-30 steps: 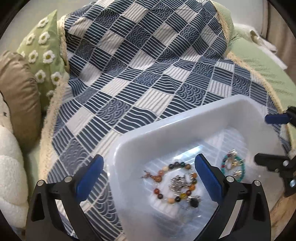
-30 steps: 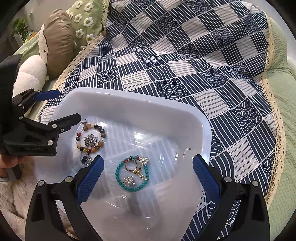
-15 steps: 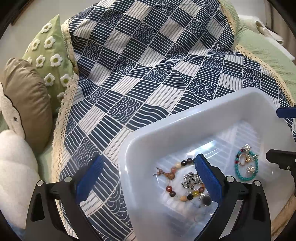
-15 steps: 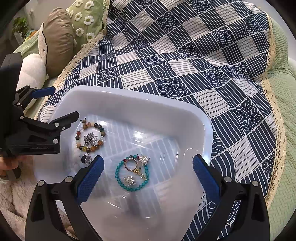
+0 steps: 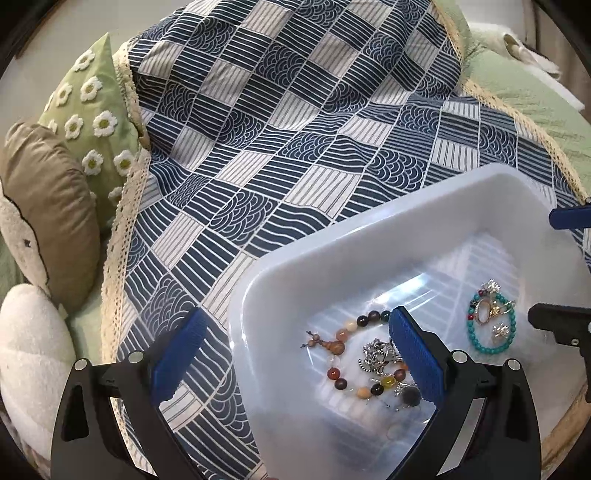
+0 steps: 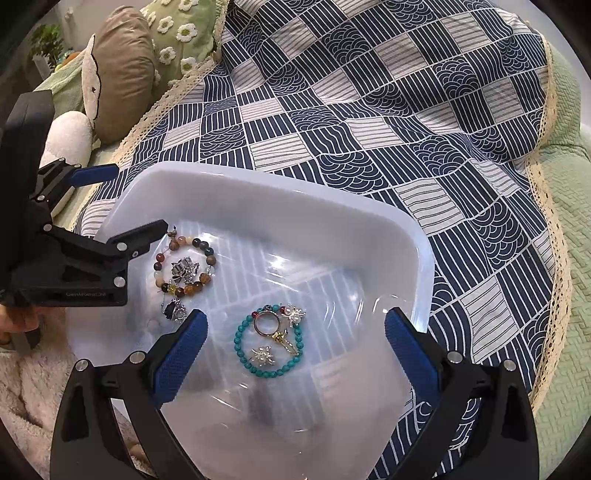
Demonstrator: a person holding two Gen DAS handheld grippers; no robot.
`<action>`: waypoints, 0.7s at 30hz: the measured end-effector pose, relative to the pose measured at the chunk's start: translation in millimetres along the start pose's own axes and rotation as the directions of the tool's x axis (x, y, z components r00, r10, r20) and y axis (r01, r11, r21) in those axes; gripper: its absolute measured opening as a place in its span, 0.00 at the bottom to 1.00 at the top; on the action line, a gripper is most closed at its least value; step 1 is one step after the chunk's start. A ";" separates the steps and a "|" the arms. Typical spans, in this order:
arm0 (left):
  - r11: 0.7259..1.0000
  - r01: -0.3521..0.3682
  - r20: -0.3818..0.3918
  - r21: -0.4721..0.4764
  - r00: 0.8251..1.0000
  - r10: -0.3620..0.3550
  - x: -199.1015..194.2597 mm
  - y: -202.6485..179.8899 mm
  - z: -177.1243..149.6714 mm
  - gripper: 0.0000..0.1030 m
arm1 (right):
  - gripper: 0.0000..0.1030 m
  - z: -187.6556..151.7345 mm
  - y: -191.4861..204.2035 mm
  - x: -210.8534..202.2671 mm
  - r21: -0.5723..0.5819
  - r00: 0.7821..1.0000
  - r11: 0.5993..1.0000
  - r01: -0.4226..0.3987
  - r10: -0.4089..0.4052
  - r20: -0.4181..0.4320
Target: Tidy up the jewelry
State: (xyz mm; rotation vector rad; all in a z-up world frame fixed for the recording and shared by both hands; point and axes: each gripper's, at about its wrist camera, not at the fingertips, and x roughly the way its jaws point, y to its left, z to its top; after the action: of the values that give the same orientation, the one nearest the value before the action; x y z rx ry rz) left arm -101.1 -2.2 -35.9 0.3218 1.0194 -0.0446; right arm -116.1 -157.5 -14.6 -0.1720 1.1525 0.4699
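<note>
A white plastic bin (image 5: 332, 243) (image 6: 280, 206) sits on a blue-and-white patterned blanket. Inside lie a brown multicolour bead bracelet (image 5: 345, 369) (image 6: 207, 251) with silver charms (image 5: 376, 356) (image 6: 184, 271), and a turquoise bead bracelet (image 5: 476, 341) (image 6: 243, 354) with a ring (image 6: 266, 324) and small gold and silver pieces. My left gripper (image 5: 295, 358) is open and empty, straddling the bin's left wall; it also shows in the right wrist view (image 6: 122, 203). My right gripper (image 6: 295, 350) is open and empty over the turquoise bracelet.
The blanket (image 5: 295, 129) (image 6: 406, 110) has a lace edge and covers a green bed. A green daisy cushion (image 5: 88, 122) (image 6: 177, 33), a brown cushion (image 5: 48, 206) (image 6: 118, 66) and a white fluffy cushion (image 5: 29, 354) lie to the left.
My left gripper has drawn back and to the left, so the bin and jewelry have slid right in its view. My right gripper has barely moved.
</note>
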 end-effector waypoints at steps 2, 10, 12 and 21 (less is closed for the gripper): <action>1.000 0.000 0.000 0.003 1.000 0.000 -0.3 -0.6 -0.2 0.92 | 0.92 0.4 1.2 -0.7 -0.005 1.000 1.000 -0.001 0.001 0.003; 1.000 -0.001 -0.003 0.032 1.000 0.001 -0.5 -6.8 -1.0 0.92 | 0.92 0.1 2.2 -1.3 -0.013 1.000 1.000 0.006 -0.006 0.001; 0.999 -0.003 -0.003 0.034 1.000 0.003 -0.8 -7.4 -1.0 0.92 | 0.92 0.1 2.2 -0.5 -0.019 1.000 1.000 0.010 -0.010 -0.001; 0.999 -0.001 -0.001 0.036 1.000 0.001 -1.4 -8.2 -1.2 0.92 | 0.92 -0.6 2.5 -1.3 -0.025 1.000 1.000 0.015 -0.015 -0.003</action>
State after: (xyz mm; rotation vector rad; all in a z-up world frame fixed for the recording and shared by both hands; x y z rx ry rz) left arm -104.4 -9.8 -37.2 0.3555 1.0200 -0.0621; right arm -118.1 -155.9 -13.4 -0.2033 1.1478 0.4712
